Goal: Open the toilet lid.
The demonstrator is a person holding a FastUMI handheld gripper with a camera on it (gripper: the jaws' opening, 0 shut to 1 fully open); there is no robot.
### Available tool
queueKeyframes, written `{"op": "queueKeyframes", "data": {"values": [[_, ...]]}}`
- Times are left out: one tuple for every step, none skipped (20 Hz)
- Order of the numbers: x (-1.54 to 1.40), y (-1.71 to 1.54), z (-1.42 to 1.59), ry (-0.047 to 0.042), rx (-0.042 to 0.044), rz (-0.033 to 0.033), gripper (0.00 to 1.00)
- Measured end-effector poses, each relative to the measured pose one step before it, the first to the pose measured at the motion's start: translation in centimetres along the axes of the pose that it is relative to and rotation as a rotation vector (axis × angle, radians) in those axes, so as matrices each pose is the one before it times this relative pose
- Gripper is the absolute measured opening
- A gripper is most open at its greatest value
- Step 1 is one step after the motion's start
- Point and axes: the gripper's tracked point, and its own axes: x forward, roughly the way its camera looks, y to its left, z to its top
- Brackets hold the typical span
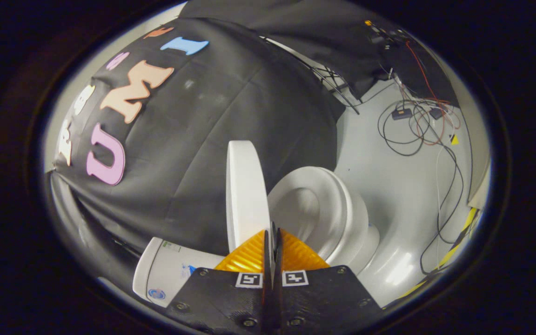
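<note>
My gripper (272,237) has its two fingers drawn almost together, with only a thin slit between them, and the edge of the toilet lid (245,190) runs down into that slit; the fingers press on it from both sides, so I have the lid pinched by its rim. The lid stands raised, seen edge-on, rising straight ahead from my fingertips against the black cloth wall (193,139). Just to one side of it lies the open toilet seat (338,209), with the bowl's hollow (303,209) showing inside the ring. On the other side of the lid, close to my fingers, sits the white tank (170,270). Beyond the toilet, loose cables (417,135) trail across the pale floor (403,195).
</note>
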Motion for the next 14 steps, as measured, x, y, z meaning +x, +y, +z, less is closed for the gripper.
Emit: {"op": "queueKeyframes", "data": {"values": [[-0.212,0.515,0.086,-0.00179,-0.00801,-0.00194,0.01],[-0.191,0.401,0.052,-0.00533,-0.00577,-0.00113,0.01],[-0.198,0.511,-0.099,-0.00417,-0.00138,0.00101,0.01],[-0.103,0.524,0.053,0.00001,-0.0055,-0.00059,0.01],[-0.431,0.526,-0.107,0.0034,-0.01356,-0.00526,0.01],[-0.166,0.427,0.114,0.00247,-0.02549,-0.00748,0.01],[-0.129,0.53,0.191,-0.00472,-0.034,0.00015,0.01],[-0.091,0.515,-0.051,0.00388,-0.01763,0.00301,0.01],[-0.209,0.535,0.055,-0.0065,-0.00274,0.00132,0.01],[-0.264,0.504,-0.079,-0.00277,-0.01687,0.00166,0.01],[-0.172,0.128,0.054,-0.0051,-0.01475,-0.00602,0.01],[-0.156,0.211,-0.032,-0.00644,-0.00765,-0.01049,0.01],[-0.095,0.406,0.033,-0.01345,-0.03275,-0.00654,0.01],[-0.204,0.358,0.188,-0.01279,-0.04073,-0.00344,0.01]]}}
